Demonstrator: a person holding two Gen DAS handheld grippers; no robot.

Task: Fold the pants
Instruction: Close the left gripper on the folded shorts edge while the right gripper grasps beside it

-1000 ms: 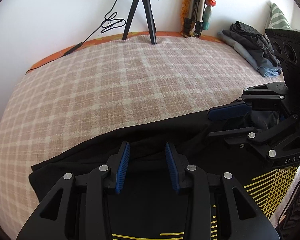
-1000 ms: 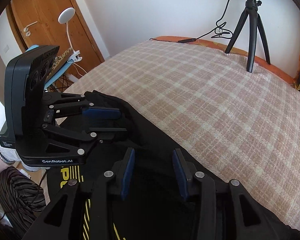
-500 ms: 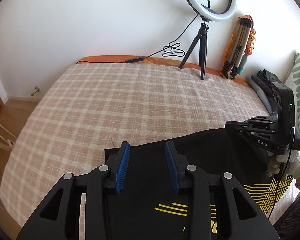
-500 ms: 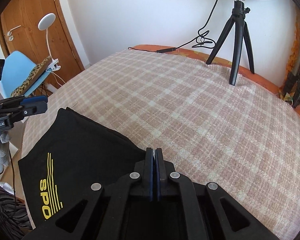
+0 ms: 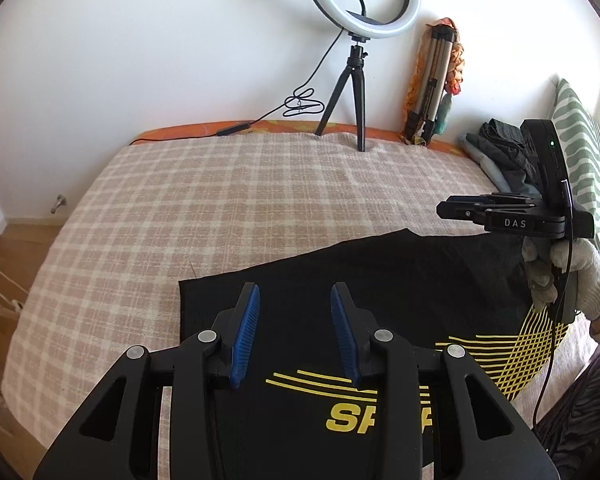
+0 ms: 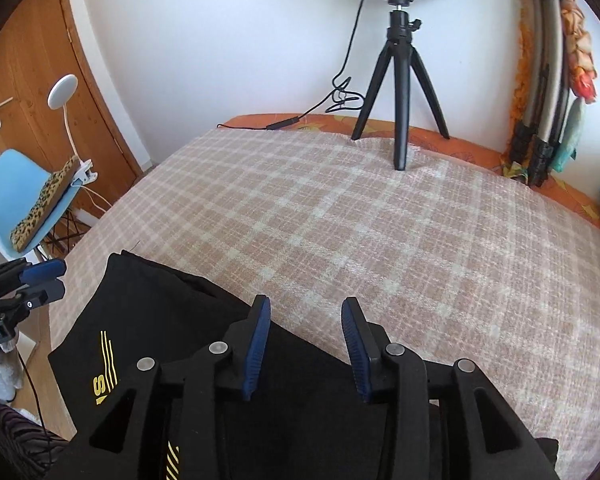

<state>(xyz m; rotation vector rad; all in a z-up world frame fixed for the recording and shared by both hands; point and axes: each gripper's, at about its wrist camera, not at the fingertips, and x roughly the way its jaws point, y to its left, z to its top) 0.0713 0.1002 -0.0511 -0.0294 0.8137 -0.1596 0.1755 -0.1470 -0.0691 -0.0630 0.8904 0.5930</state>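
Two grippers are seen raised over the black pants (image 5: 340,280), and nothing is held by either. The left gripper (image 5: 295,334) is spread wide, its blue pads apart above the cloth; the right gripper (image 6: 306,344) is likewise spread, with bare fabric showing between its pads.

The pants are laid on the checked bed (image 5: 220,200), along the bed's near edge, well apart from the ring-light tripod (image 5: 350,108) at the far side. The long axis is judged to run crosswise, from one gripper toward the other. Relative to the pants, the left gripper hangs over the squared-off end, whose corner lies just ahead of its pads; the right gripper hangs over the opposite stretch, by the far edge of the cloth.

The cloth is seen lying flat and apparently already doubled, with a layered edge visible at the corner in the right wrist view. Yellow lettering and yellow line graphics are printed on it. A few soft wrinkles show near the right gripper.

A further fold end over end is judged to be the coming move; for it, the squared-off end is nearer the left gripper.
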